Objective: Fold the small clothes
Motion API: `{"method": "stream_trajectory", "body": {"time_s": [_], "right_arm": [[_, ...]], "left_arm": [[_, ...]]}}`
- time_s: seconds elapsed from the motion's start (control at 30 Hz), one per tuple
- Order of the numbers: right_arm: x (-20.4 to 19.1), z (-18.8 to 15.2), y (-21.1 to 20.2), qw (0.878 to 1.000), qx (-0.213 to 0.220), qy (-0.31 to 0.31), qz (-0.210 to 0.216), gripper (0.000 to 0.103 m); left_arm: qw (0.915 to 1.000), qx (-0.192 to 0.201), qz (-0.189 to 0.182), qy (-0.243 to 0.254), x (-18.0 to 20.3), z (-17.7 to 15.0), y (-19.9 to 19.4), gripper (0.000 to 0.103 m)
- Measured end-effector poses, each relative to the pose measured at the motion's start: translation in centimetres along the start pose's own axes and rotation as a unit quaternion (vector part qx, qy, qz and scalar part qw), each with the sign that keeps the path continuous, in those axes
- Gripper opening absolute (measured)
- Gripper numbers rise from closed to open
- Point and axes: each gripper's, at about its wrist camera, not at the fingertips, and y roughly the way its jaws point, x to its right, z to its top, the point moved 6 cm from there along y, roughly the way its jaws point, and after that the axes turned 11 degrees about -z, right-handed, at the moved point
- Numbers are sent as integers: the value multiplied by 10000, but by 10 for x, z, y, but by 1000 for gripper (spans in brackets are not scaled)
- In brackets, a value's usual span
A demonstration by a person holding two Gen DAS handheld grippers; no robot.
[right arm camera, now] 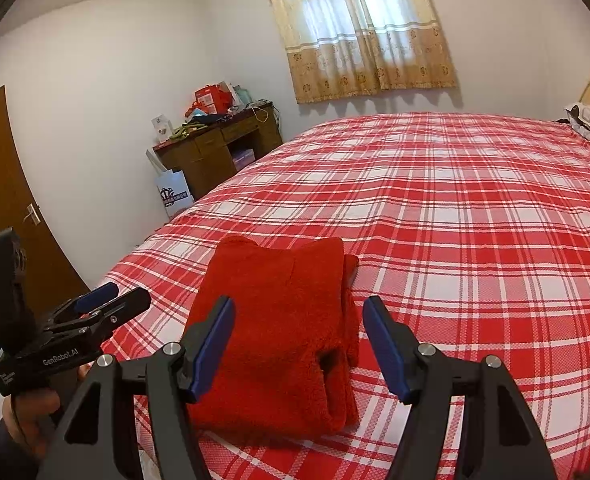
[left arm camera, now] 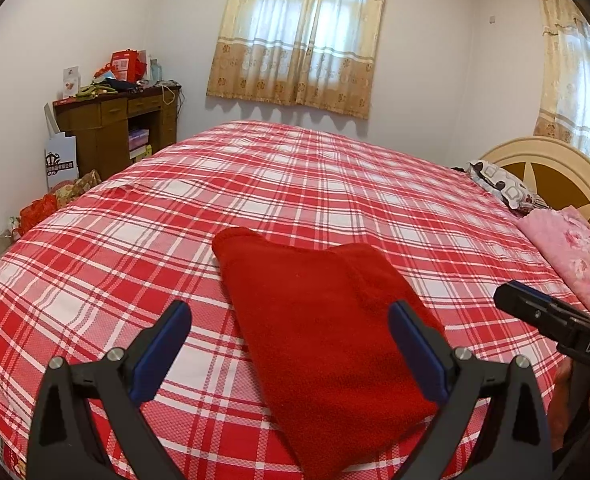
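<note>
A red fleece garment (left arm camera: 323,328) lies folded into a thick rectangle near the front edge of the bed (left arm camera: 295,184), which has a red and white plaid cover. My left gripper (left arm camera: 291,314) hovers over the garment's near end, open, with nothing pressed between its blue pads. In the right wrist view the same folded garment (right arm camera: 279,332) shows stacked layers along its right side. My right gripper (right arm camera: 299,304) is open above it, its pads apart from the cloth. The left gripper (right arm camera: 111,298) appears at the left, held by a hand; the right gripper (left arm camera: 531,304) shows at the right edge.
A pink floral pillow (left arm camera: 567,248) and a patterned pillow (left arm camera: 499,184) lie by the cream headboard (left arm camera: 555,160) on the right. A cluttered wooden desk (right arm camera: 219,148) and a paper bag (right arm camera: 173,196) stand by the far wall. A brown door (right arm camera: 3,200) is at left.
</note>
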Motion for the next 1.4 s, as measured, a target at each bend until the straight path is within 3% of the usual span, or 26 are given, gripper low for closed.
{"method": "stream_trajectory", "body": {"time_s": [1.03, 1.4], "right_arm": [[-3, -7, -3, 10000, 22, 46, 64, 68], [-5, -7, -7, 9999, 91, 12, 41, 68]], "left_arm": [[9998, -108, -71, 117, 12, -3, 3, 101], [9995, -155, 67, 270, 16, 0, 2, 103]]}}
